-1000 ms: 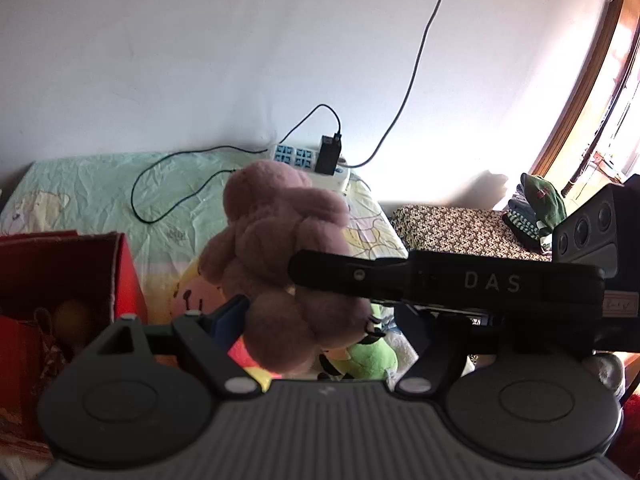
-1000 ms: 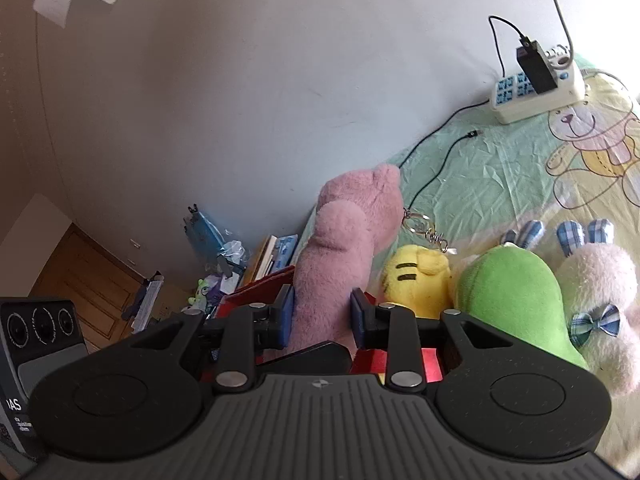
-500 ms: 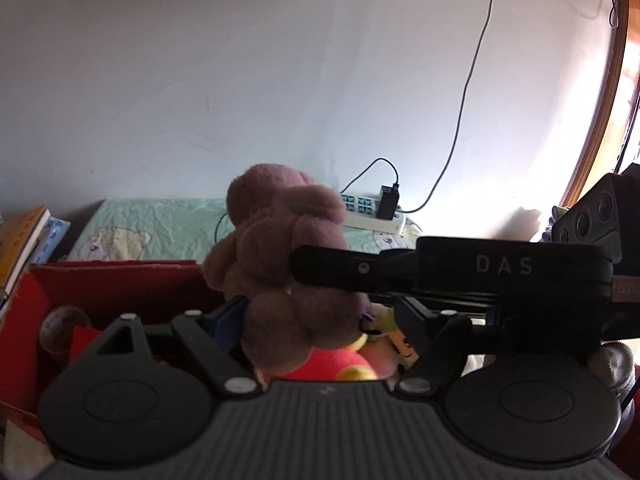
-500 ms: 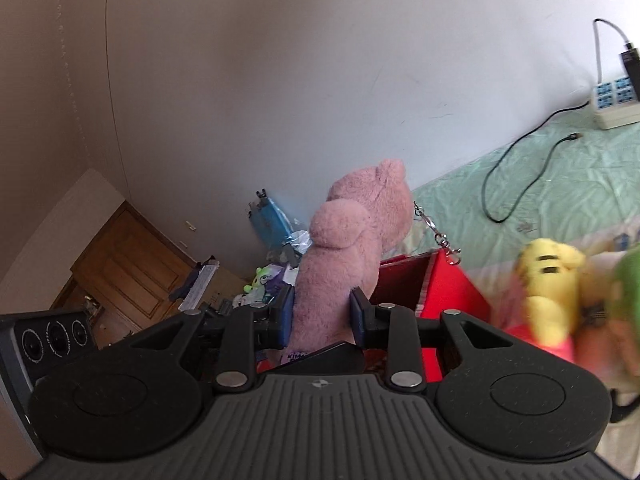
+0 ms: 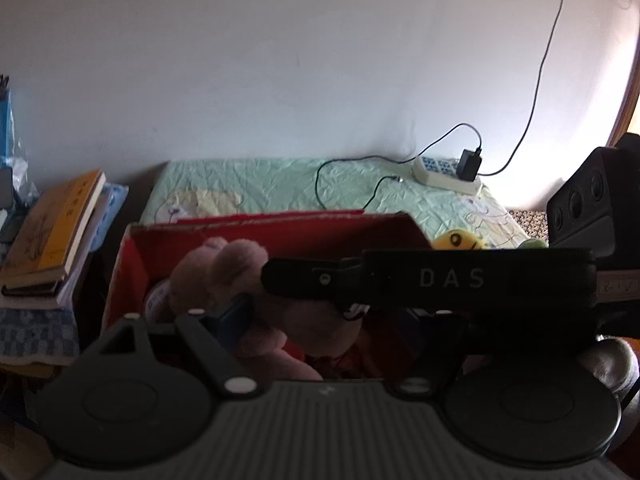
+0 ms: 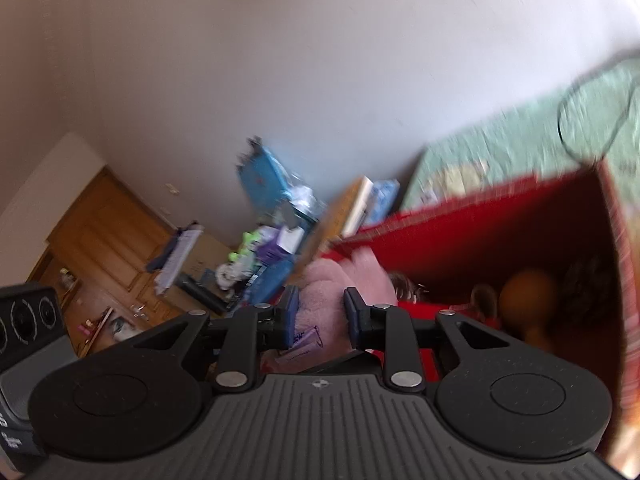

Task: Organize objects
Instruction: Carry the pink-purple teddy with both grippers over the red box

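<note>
My right hand-held gripper (image 6: 318, 316) is clamped on the pink plush bear (image 6: 340, 280), low inside the red box (image 6: 480, 216). The left hand-held gripper (image 5: 320, 320) straddles it, grip unclear. I'd release only once it rests on the bottom.

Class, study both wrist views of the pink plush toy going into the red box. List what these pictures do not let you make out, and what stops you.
- Left wrist: the right finger of the left claw, hidden behind the black bar marked DAS.
- Left wrist: the lower body of the soft pink plush toy, dark and covered by the claw.
- Right wrist: dim shapes deep in the red cardboard box, motion-blurred and shadowed.
- Right wrist: the toy's purple tag, print too small.
</note>
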Demonstrator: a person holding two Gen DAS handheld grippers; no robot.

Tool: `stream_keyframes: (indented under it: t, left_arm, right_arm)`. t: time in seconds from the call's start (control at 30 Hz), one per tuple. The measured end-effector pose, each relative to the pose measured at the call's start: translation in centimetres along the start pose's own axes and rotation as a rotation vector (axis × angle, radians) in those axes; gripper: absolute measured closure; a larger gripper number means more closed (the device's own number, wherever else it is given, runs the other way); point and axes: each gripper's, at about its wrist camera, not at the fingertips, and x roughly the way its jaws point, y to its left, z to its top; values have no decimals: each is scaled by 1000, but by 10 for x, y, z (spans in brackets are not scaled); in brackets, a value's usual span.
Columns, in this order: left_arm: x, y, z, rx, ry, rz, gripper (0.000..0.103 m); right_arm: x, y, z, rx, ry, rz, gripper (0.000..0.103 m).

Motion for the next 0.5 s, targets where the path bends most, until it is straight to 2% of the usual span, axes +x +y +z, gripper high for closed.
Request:
stream_keyframes:
  t: [0.13, 0.17, 0.2, 0.23, 0.37, 0.43, 0.5]
  left_arm:
    - [2, 24, -16, 2, 20, -41, 32]
    - [-1, 28, -20, 11, 21, -47, 31]
    - [1, 29, -22, 21, 28, -46, 31]
    - [3, 32, -25, 26, 36, -41, 31]
    - [11, 51, -35, 4, 86, -32, 30]
    - [11, 61, -39, -32, 98, -69, 30]
    - [9, 68, -41, -50, 94, -99, 30]
  right_arm:
    - [11, 9, -7, 5, -22, -18, 84]
    - [13, 10, -6, -1, -31, -17, 90]
    - [15, 12, -6, -5, -33, -21, 102]
    - [19, 12, -7, -1, -25, -24, 102]
    - [30, 9, -16, 19, 19, -71, 100]
    - [33, 6, -20, 48, 53, -95, 96]
    - [27, 0, -22, 97, 56, -97, 83]
